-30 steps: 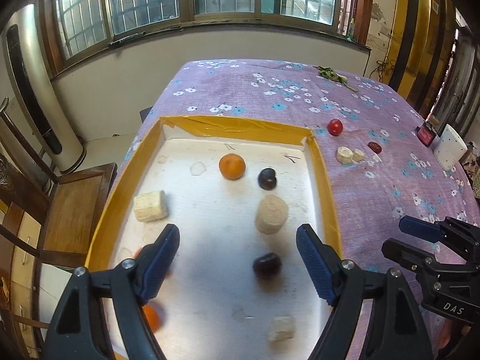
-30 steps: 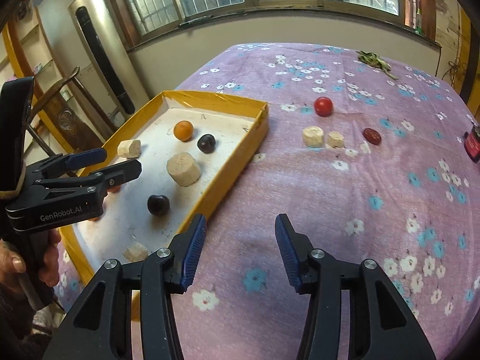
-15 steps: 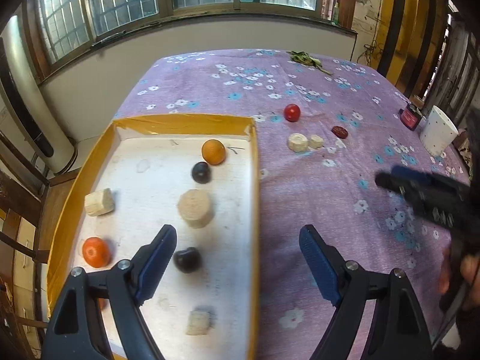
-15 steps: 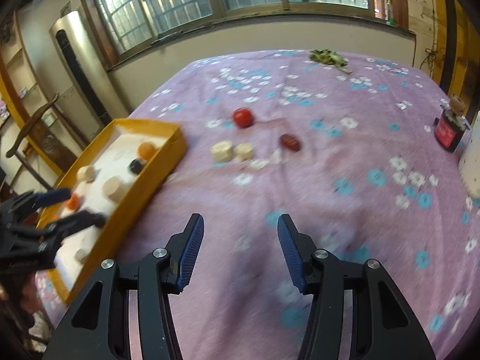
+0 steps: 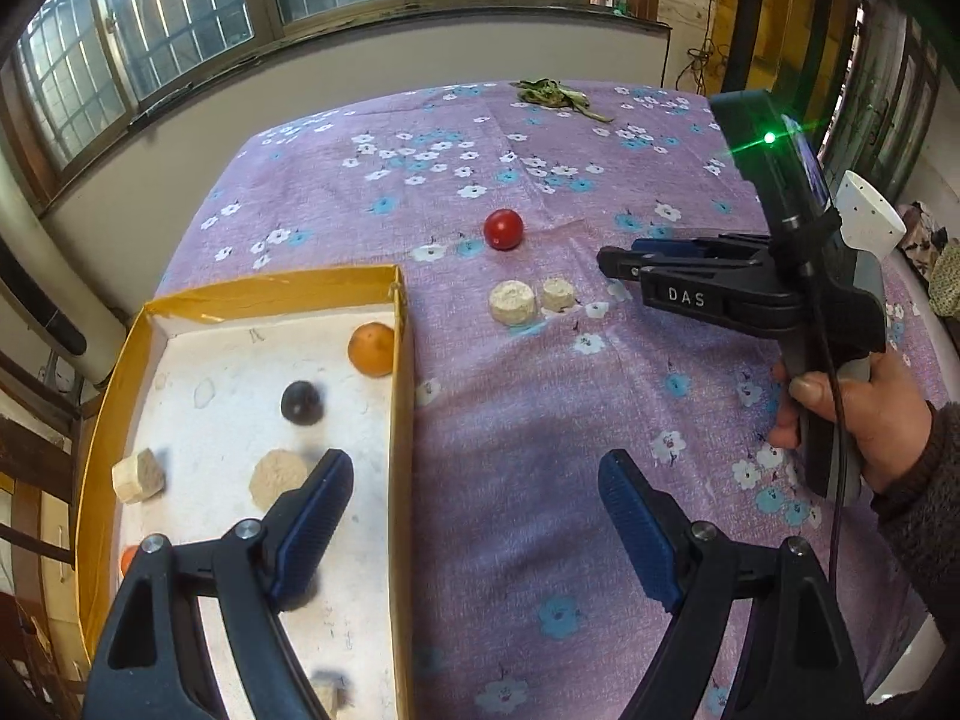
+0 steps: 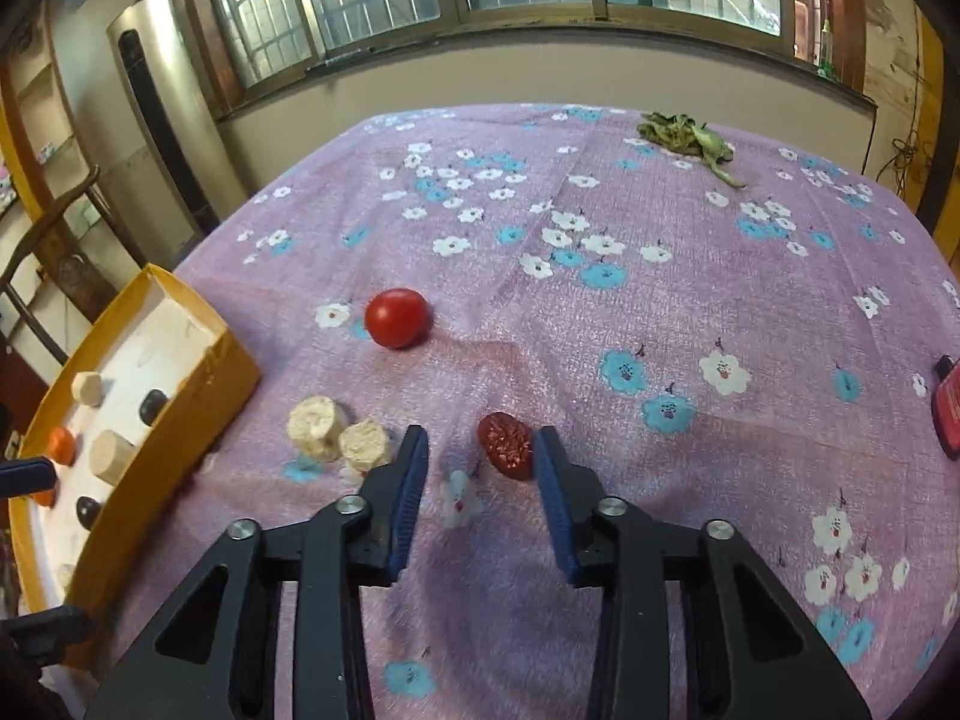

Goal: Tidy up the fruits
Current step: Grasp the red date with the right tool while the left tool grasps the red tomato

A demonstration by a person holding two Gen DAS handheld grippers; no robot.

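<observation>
A wrinkled red date [image 6: 506, 444] lies on the purple flowered cloth between the fingers of my right gripper [image 6: 480, 462]. Its jaws are closing: the date sits against the right finger, and a gap remains on the left. Just left of that gripper lie two pale round pieces [image 6: 317, 426] and, farther back, a red tomato [image 6: 397, 318]. My left gripper [image 5: 474, 474] hangs open and empty over the right wall of the yellow tray [image 5: 401, 420]. The tray holds an orange [image 5: 372, 349], a dark fruit [image 5: 301, 402] and pale chunks [image 5: 277, 477]. The right gripper [image 5: 612, 255] shows in the left wrist view.
Green leaves [image 6: 684, 135] lie at the far end of the table. A red object [image 6: 948, 414] sits at the right edge and a white object [image 5: 870, 216] stands behind the person's hand [image 5: 858, 420]. A wooden chair [image 6: 54, 228] stands left of the table.
Both grippers have moved right, away from the tray. The right one has come up to the date and its jaws have narrowed around it. The left stays wide open.
</observation>
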